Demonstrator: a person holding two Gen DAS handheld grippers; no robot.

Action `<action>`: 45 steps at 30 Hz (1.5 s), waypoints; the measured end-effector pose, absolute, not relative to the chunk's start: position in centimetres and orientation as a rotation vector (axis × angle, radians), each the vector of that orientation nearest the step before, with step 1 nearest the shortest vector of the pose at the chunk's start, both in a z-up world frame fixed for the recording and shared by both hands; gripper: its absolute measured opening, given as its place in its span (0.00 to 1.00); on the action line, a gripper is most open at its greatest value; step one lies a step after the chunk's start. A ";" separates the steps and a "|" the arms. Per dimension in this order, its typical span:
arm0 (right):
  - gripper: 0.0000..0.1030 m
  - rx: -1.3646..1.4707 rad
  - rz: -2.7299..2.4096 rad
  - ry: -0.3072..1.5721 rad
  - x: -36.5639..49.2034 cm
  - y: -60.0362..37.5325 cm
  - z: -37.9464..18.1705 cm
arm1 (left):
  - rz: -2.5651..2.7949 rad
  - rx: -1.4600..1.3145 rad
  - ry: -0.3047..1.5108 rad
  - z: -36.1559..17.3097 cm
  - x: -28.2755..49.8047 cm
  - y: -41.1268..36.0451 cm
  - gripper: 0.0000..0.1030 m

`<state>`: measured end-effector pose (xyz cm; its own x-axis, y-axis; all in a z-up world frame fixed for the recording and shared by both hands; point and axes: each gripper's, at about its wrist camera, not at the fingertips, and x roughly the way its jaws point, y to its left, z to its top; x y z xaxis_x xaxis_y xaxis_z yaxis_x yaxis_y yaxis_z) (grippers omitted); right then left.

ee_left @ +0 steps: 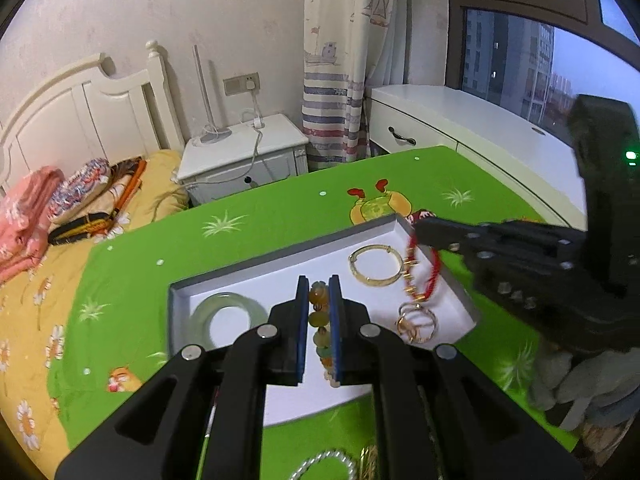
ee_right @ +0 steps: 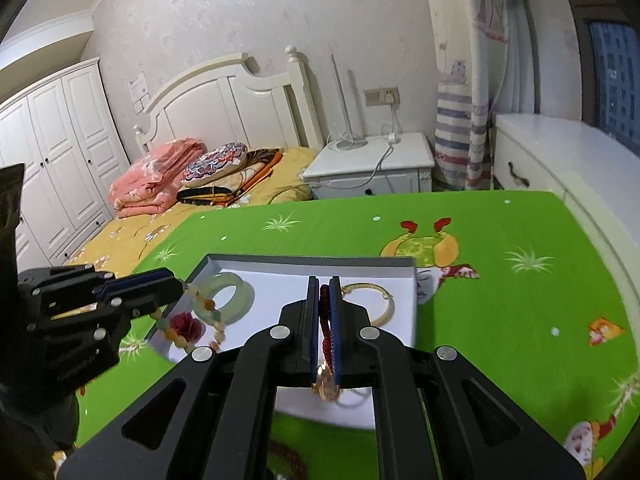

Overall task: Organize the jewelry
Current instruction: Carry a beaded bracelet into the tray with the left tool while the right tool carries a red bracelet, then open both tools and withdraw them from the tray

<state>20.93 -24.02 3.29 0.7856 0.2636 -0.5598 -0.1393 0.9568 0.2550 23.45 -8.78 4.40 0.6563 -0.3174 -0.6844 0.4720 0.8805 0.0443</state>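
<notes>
Nearest the left wrist camera, the left gripper (ee_left: 319, 320) is seen pinching a bead bracelet (ee_left: 319, 322) of amber and pale green beads, held above the near part of the tray (ee_left: 280, 249). In the right wrist view, the right gripper (ee_right: 325, 320) is closed on a red cord bracelet (ee_right: 326, 322), with a gold charm (ee_right: 326, 388) hanging at its near end. Both bracelets are held over the shallow white tray with a grey rim, which is set on the green cartoon-printed bench (ee_left: 260, 208). Lying in the tray are a pale jade bangle (ee_left: 228, 314) at the left, a gold bangle (ee_left: 375, 266) toward the far right, and gold rings (ee_left: 417, 322) at the near right corner. Beyond the bench, a white nightstand (ee_left: 244, 152) and a bed (ee_left: 48, 280) with a yellow cover are noted.
</notes>
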 end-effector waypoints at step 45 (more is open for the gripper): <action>0.62 0.129 0.219 0.760 23.5 -19.7 4.4 | -0.157 0.293 0.572 0.0 15.8 0.3 0.82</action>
<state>23.54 -19.68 4.40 0.7036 0.2427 -0.6679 -0.1498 0.9694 0.1945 15.83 0.33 0.00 0.8304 -0.0647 -0.5534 0.2262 0.9468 0.2288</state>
